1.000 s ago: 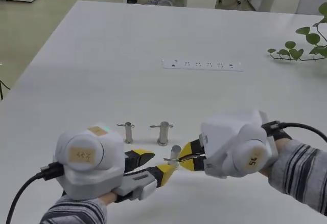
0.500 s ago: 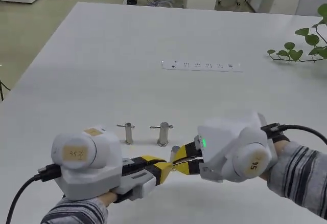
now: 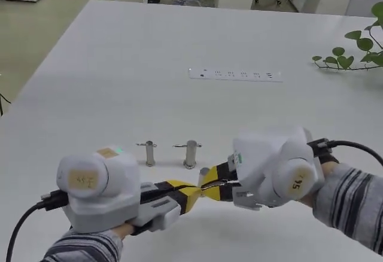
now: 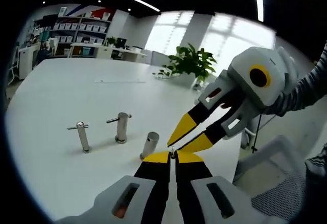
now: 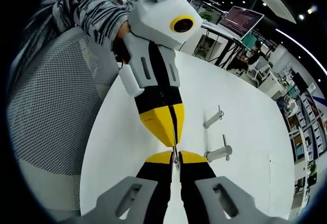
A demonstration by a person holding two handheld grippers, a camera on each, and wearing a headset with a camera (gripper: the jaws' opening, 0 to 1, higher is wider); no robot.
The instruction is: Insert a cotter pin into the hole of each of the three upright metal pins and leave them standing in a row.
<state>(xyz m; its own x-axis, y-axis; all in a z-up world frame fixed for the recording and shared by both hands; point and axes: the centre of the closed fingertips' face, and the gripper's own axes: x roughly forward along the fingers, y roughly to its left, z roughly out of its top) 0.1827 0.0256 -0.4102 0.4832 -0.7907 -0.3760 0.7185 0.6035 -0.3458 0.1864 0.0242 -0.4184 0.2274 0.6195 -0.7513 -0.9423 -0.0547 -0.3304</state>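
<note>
Near third pin [image 4: 149, 145], left hand-held gripper [image 4: 172, 157], right hand-held gripper [image 5: 175, 161], both pinching cotter pin [image 5: 175, 151]

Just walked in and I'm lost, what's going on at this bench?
A person works with a gripper in each hand at a white table. Two metal pins stand with cotter pins already through them. The third pin stands bare beside them. The left gripper and right gripper meet tip to tip near it, both apparently shut on a small cotter pin.
</note>
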